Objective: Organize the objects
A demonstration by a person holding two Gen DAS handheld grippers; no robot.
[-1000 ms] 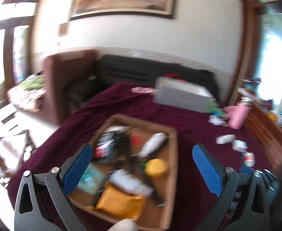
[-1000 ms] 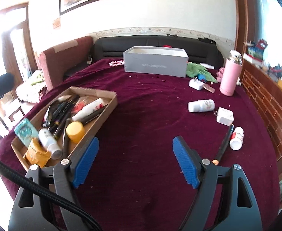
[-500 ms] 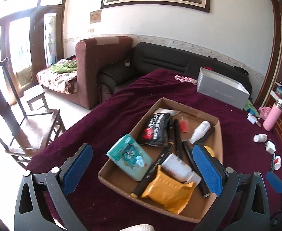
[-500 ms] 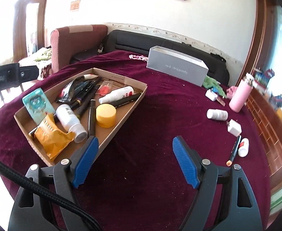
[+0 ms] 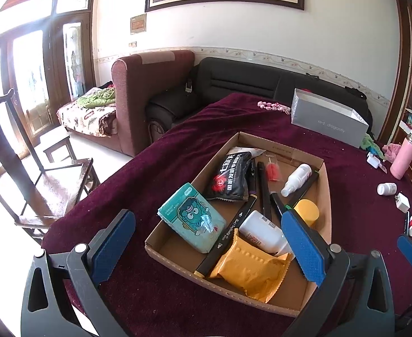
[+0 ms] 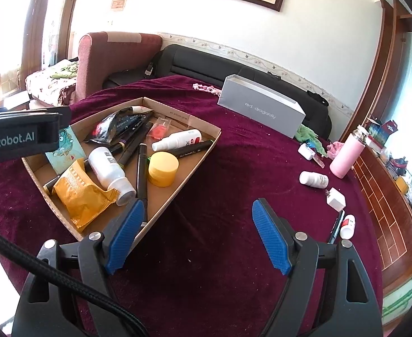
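Left tool [image 5: 208,241] wide apart over the near end of the cardboard tray [image 5: 325,179], nothing held. Right tool [image 6: 197,236] wide apart too, empty, above red cloth beside the tray. White bottle [image 6: 314,179] and charger [image 6: 335,198] lying outside on the worktop [image 6: 234,168].

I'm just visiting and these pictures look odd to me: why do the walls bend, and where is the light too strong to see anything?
Left wrist view: the fisheye lens bows the door frame, the corners go dark, the windows at left are blown out white, while the cardboard tray is sharp. Right wrist view: the same curving, glare at the upper left doorway and right edge, and a soft shadow on the maroon cloth beside the tray.
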